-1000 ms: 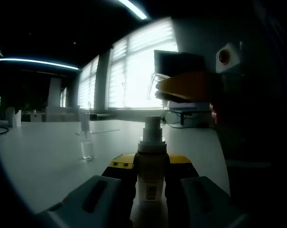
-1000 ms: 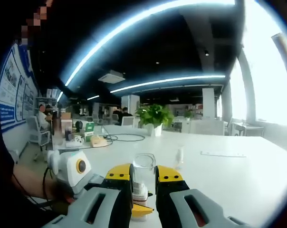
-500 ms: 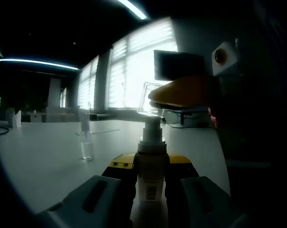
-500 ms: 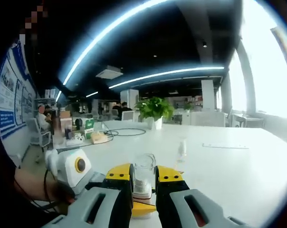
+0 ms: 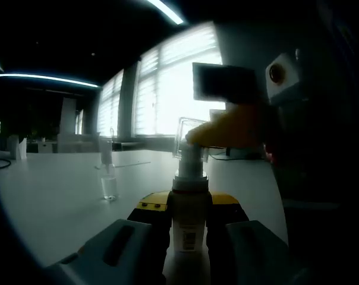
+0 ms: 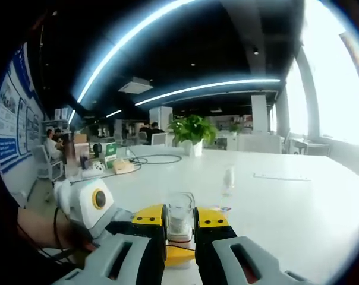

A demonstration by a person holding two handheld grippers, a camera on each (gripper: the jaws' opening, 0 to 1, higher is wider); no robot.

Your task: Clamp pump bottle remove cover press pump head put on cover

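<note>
We see a white table [image 6: 298, 208] in a wide office with bright windows. Our left gripper [image 5: 188, 228] is closed on the pump bottle [image 5: 189, 222], upright between its jaws. The right gripper [image 6: 179, 228] pinches the clear cover [image 6: 179, 212] — in the left gripper view it sits at the pump head [image 5: 190, 160]. Farther off — a small clear bottle [image 5: 109, 181] and a potted plant [image 6: 193, 132].

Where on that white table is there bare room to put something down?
Bare table right of the right gripper, out to the windows; also between the small bottle and the left gripper. Crowded where cover meets pump bottle.
</note>
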